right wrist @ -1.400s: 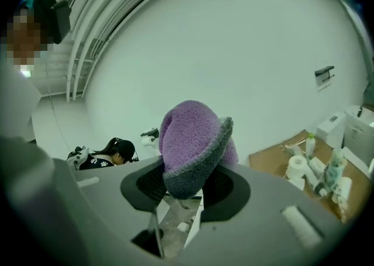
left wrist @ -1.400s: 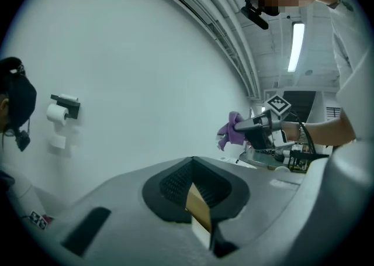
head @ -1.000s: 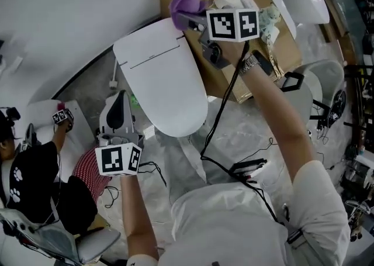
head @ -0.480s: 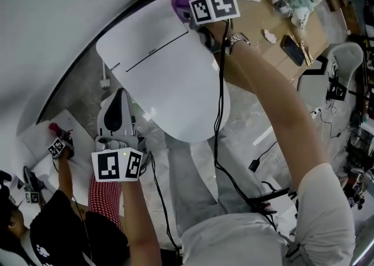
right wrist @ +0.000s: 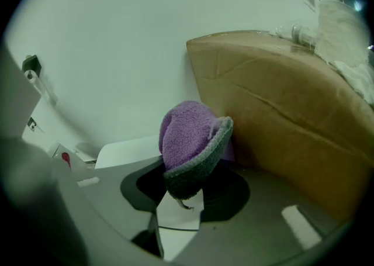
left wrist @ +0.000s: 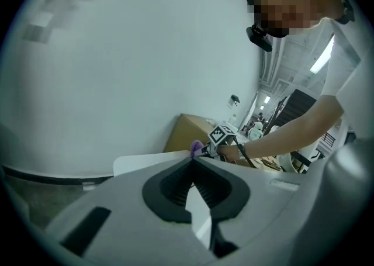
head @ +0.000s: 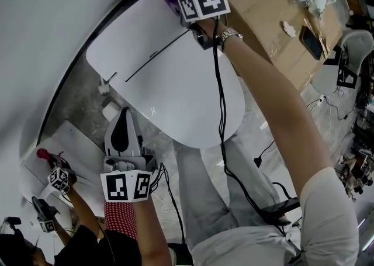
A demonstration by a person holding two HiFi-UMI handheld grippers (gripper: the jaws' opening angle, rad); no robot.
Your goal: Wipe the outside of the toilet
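Lower frame: white short-sleeved shirt [head: 257, 242], grey trousers [head: 201, 197]; wristwatch [head: 229, 37], apparently metal. Grey-shelled left gripper [head: 122, 117] and right gripper [head: 179, 4] bear black-and-white marker cubes [head: 203, 3]; black cable [head: 221, 118] trails at centre.

Plain white wall [head: 41, 19] curving round ahead of the left tool [head: 121, 116] and the right tool [head: 177, 3], and at its foot a dark skirting line [head: 58, 92] with a strip of speckled grey floor [head: 87, 104] just ahead of the left tool. Tight beside the right tool, a brown cardboard box [head: 263, 2] stands against that wall, and off to that tool's right crinkled clear plastic sheeting [head: 260, 124] covers the ground. Further out on the same side sits a grey office chair [head: 357, 42], and past the right tool, down the room, long ceiling strip lights [left wrist: 319, 63] glow.
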